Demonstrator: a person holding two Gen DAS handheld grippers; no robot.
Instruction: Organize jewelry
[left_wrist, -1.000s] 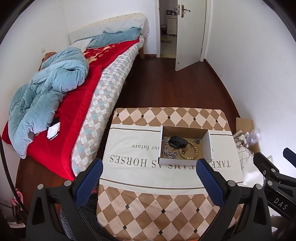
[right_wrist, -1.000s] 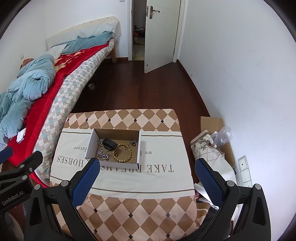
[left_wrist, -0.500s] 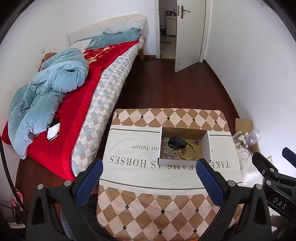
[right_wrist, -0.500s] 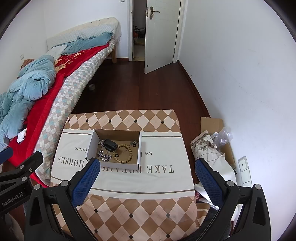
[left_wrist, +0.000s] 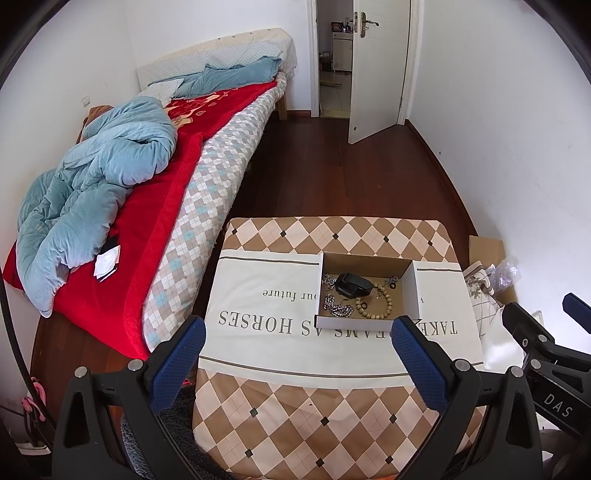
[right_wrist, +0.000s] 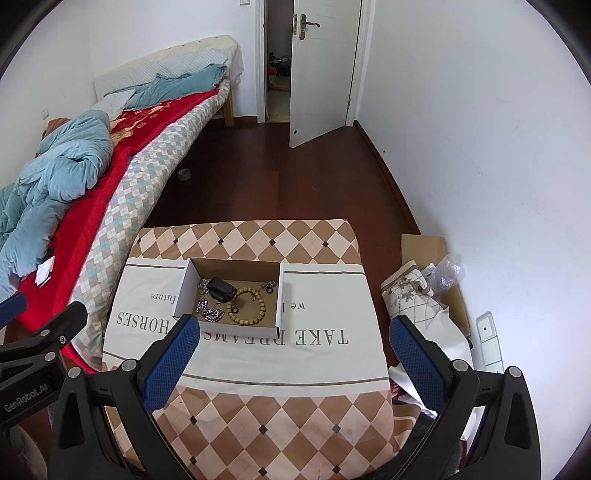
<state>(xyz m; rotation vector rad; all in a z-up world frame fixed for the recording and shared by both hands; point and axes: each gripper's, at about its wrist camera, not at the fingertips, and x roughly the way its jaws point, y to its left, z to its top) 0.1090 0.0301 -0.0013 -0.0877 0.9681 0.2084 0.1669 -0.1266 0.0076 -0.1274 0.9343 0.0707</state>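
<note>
Shallow cardboard box sitting on the cloth-covered tabletop, toward its far half — white outside, brown inside, lid-less. Inside it: a loop of tan wooden beads, a heap of silver chain, a black oblong item (could be a small case; cannot tell), and some small dark rings and metal bits near the far right corner. Seen from the right wrist too: box, beads, chain, black item.

Small pieces too tiny to identify; a thin chain at the box's far left barely readable. Printed lettering on the cloth partly covered by the box.

Left hand-held gripper spread wide, holding nothing, hanging over the near part of the tabletop. Right hand-held gripper likewise spread and empty — box just beyond its left finger.

Around: bed with red blanket and blue quilt on the left, dark wood floor, open white door, bags and cardboard by the right wall.
</note>
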